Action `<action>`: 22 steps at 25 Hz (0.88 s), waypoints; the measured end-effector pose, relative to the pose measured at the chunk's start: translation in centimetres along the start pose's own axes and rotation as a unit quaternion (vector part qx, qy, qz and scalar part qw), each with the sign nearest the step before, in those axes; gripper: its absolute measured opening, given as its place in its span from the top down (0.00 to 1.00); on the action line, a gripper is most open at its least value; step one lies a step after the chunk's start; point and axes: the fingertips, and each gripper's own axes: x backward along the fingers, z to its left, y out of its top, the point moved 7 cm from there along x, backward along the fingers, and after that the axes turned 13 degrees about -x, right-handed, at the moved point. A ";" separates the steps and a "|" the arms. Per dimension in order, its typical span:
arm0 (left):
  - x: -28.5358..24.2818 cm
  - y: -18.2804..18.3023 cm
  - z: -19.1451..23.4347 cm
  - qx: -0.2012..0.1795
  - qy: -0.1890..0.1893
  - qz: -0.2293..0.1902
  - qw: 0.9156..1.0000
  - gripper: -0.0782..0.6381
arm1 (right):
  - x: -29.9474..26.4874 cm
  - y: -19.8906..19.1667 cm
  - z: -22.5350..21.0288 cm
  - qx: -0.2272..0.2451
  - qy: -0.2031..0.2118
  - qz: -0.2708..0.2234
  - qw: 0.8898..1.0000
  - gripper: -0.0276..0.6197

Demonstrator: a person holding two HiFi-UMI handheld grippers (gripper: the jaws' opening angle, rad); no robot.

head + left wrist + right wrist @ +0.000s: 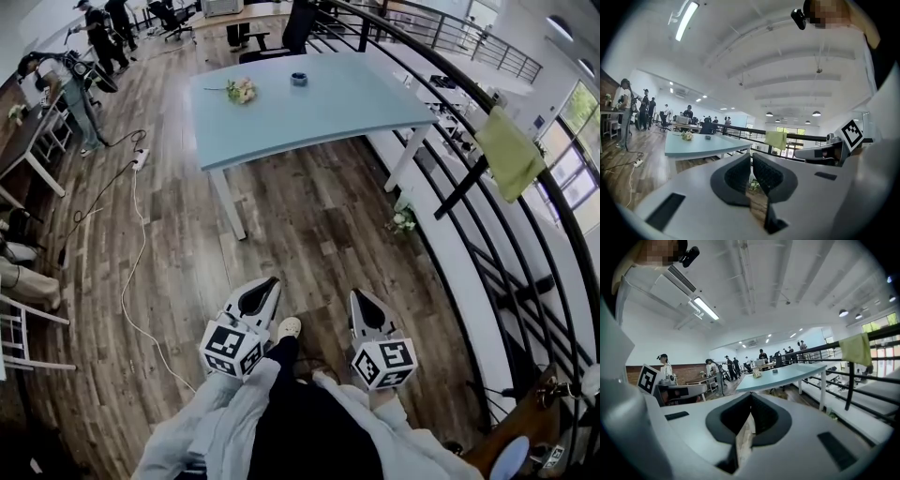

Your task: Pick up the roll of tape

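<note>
The roll of tape [299, 80] is a small dark blue ring lying on the far side of a light blue table [347, 108], well ahead of me. It also shows as a tiny dark shape in the left gripper view [708, 137] and in the right gripper view [775, 371]. My left gripper [273, 280] and right gripper [356, 294] hang side by side over the wooden floor, far short of the table. Both point toward it. The left gripper [751, 155] has its pads together with nothing between them. The right gripper [750, 394] is shut and empty too.
A bunch of flowers [242, 90] lies on the table left of the tape. A black railing [469, 178] with a green cloth [509, 153] runs along the right. A power strip [141, 159] and its cable lie on the floor at left. People stand at the far left.
</note>
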 end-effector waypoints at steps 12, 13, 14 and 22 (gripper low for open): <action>-8.4 1.6 6.4 -0.004 -0.014 -0.010 1.000 0.85 | -8.9 5.2 -1.8 0.009 -0.002 -0.004 1.000 0.95; -9.1 1.6 7.1 -0.003 -0.015 -0.011 1.000 0.85 | -9.7 5.4 -2.0 0.010 -0.003 -0.004 1.000 0.95; -9.8 1.5 7.7 -0.003 -0.017 -0.011 1.000 0.85 | -10.5 5.7 -2.2 0.011 -0.004 -0.003 1.000 0.95; -14.9 1.3 12.0 -0.005 -0.026 -0.013 1.000 0.85 | -15.9 7.9 -4.3 -0.006 -0.013 -0.019 1.000 0.95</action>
